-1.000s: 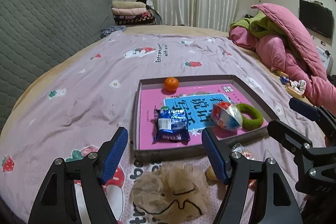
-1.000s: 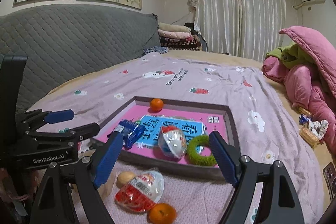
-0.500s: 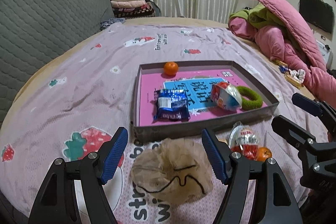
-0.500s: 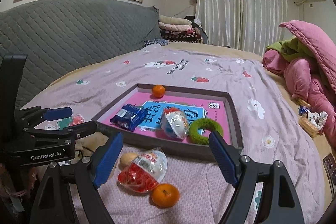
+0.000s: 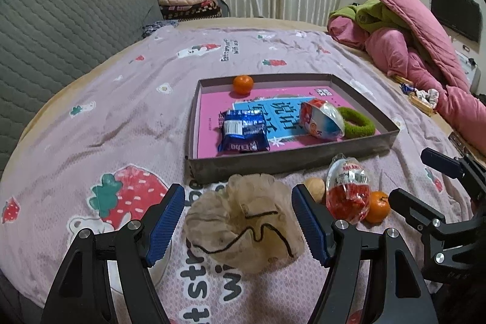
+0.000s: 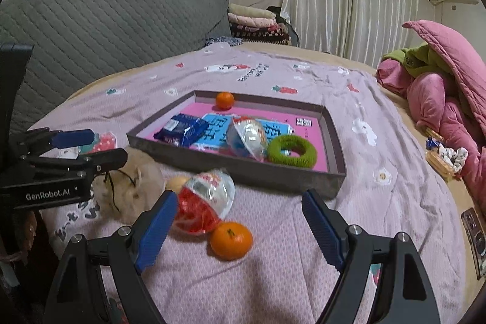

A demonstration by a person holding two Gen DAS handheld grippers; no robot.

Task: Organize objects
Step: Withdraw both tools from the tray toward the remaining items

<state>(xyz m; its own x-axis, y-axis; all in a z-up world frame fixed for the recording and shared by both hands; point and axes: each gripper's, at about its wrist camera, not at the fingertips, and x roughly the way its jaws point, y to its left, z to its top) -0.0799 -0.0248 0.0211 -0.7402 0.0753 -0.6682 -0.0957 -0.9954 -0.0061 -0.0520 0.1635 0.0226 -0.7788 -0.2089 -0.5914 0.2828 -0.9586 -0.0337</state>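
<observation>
A grey box tray (image 5: pixel 288 158) (image 6: pixel 237 169) with a pink floor lies on the bed. It holds a tangerine (image 5: pixel 243 84), a blue snack packet (image 5: pixel 243 134), a wrapped egg toy (image 5: pixel 322 119) and a green scrunchie (image 5: pixel 358 125). In front of the tray lie a beige scrunchie (image 5: pixel 246 223) (image 6: pixel 127 190), a small brown ball (image 5: pixel 316 189), a red wrapped egg toy (image 5: pixel 347 190) (image 6: pixel 206 199) and a second tangerine (image 5: pixel 376 207) (image 6: pixel 231 239). My left gripper (image 5: pixel 238 222) is open, its fingers either side of the beige scrunchie. My right gripper (image 6: pixel 238 230) is open around the second tangerine.
A grey quilted headboard (image 5: pixel 60 29) stands to the left. Pink and green bedding (image 5: pixel 419 44) is piled at the right, with small snacks (image 6: pixel 443 158) beside it. Folded blankets (image 5: pixel 188 0) sit at the far end. The bed's front edge is close beneath both grippers.
Both grippers have drawn back toward the bed's front edge and lowered. The tray looks farther away, and the loose objects in front of it now lie between the fingers.
</observation>
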